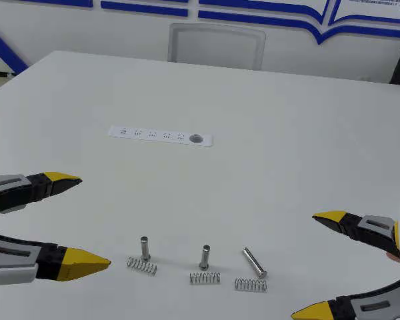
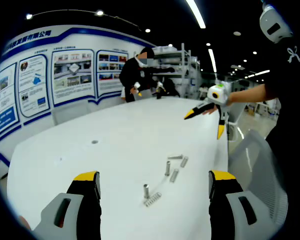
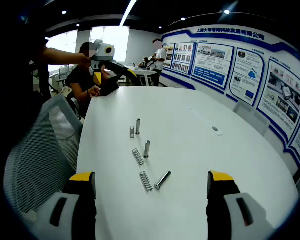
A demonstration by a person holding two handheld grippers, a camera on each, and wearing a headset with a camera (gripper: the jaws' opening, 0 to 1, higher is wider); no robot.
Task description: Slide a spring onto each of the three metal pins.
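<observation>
Three metal pins sit near the table's front edge, each with a loose spring lying beside it. The left pin (image 1: 145, 247) and middle pin (image 1: 205, 256) stand upright; the right pin (image 1: 254, 262) lies on its side. Their springs (image 1: 141, 265), (image 1: 205, 277), (image 1: 251, 285) rest flat just in front of them. My left gripper (image 1: 80, 220) hovers open to the left of the row, holding nothing. My right gripper (image 1: 320, 264) is open at the right, also holding nothing. From the right gripper view the lying pin (image 3: 162, 180) is nearest; from the left gripper view an upright pin (image 2: 146, 191) is closest.
A white power strip (image 1: 160, 135) is set flush in the middle of the white table (image 1: 287, 153). A grey chair (image 1: 217, 45) stands at the far edge, and a mesh chair (image 3: 35, 155) stands by the near side. People stand past the table's end (image 2: 140, 75).
</observation>
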